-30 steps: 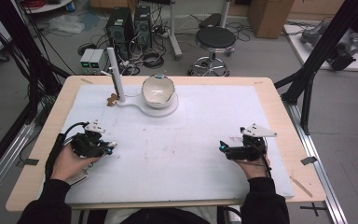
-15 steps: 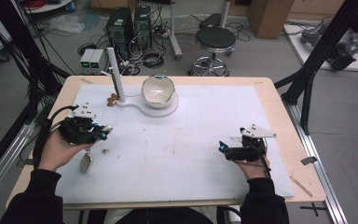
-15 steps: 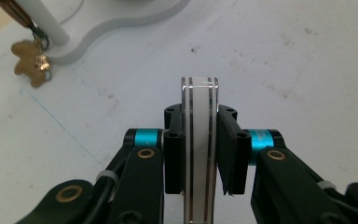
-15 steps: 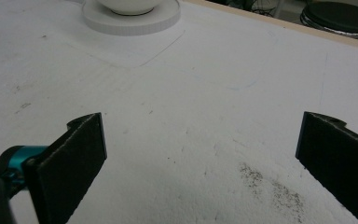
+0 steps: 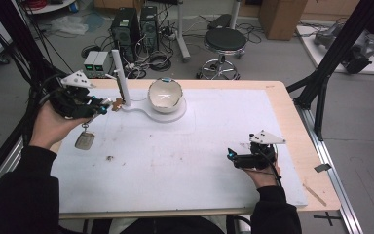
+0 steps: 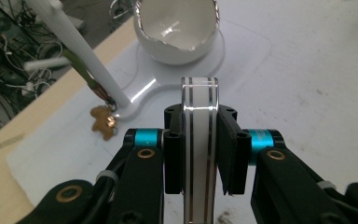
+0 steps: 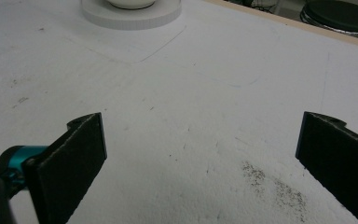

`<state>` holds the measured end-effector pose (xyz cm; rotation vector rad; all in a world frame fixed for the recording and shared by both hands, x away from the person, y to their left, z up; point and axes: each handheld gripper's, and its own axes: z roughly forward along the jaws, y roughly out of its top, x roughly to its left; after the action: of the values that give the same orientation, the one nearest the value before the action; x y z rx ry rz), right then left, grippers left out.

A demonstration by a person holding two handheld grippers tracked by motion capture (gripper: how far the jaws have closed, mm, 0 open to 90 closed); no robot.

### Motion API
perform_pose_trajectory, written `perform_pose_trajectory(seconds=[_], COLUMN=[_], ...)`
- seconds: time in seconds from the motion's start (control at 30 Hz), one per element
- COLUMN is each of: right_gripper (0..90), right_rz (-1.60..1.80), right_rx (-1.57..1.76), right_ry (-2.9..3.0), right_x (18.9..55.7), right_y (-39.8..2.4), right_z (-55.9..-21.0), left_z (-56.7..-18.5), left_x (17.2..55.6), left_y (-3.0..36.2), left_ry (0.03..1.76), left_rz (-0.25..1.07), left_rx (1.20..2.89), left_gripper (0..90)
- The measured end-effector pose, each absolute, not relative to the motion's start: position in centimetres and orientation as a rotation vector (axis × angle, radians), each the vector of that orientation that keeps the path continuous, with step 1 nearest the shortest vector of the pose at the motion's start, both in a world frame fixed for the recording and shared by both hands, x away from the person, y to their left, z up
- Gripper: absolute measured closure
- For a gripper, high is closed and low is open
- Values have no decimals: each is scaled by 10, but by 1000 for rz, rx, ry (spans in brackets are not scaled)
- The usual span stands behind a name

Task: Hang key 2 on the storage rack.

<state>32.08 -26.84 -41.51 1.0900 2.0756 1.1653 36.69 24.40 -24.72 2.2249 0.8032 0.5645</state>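
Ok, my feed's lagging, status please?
Left gripper shut on clear striped band, off the table. Right gripper open, empty. Tall white post close ahead of left.

White eggshell-shaped bowl [image 5: 165, 93] on a round white base [image 5: 168, 112], far-centre of tabletop [image 5: 292, 126]. White post [image 5: 121, 80] upright just left of it, small brown charm [image 5: 117, 103] at its foot. Beyond tabletop: black stool [image 5: 226, 41], PC towers [image 5: 136, 24], cables on floor.
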Motion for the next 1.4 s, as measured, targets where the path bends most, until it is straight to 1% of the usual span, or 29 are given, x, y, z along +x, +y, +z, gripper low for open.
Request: perform_pose_trajectory(seconds=[0.03, 0.27, 0.3, 0.53, 0.73, 0.83, 0.97, 1.13, 1.4], right_gripper=[9, 8, 9, 9, 9, 9, 9, 8, 8], right_rz=[1163, 1158, 1158, 1170, 1174, 1173, 1174, 1172, 1181], right_rx=[1091, 1087, 1086, 1091, 1091, 1088, 1090, 1092, 1100], right_ry=[2075, 2080, 2081, 2073, 2074, 2078, 2079, 2082, 2081], right_x=[321, 321, 322, 322, 323, 325, 325, 326, 327], right_y=[-268, -268, -268, -270, -271, -271, -271, -271, -271], right_z=[-415, -415, -416, -415, -415, -416, -416, -417, -417], left_z=[-240, -223, -218, -210, -206, -201, -197, -197, -205], left_x=[374, 396, 402, 412, 420, 430, 438, 450, 468], left_y=[244, 249, 252, 262, 263, 260, 256, 249, 235], left_ry=[812, 877, 901, 948, 940, 922, 906, 907, 939], left_rz=[578, 619, 635, 701, 659, 608, 603, 611, 680], left_rx=[2221, 2176, 2137, 2063, 2051, 2046, 2048, 2029, 1990], left_gripper=[741, 741, 741, 741, 741, 741, 741, 741, 741])
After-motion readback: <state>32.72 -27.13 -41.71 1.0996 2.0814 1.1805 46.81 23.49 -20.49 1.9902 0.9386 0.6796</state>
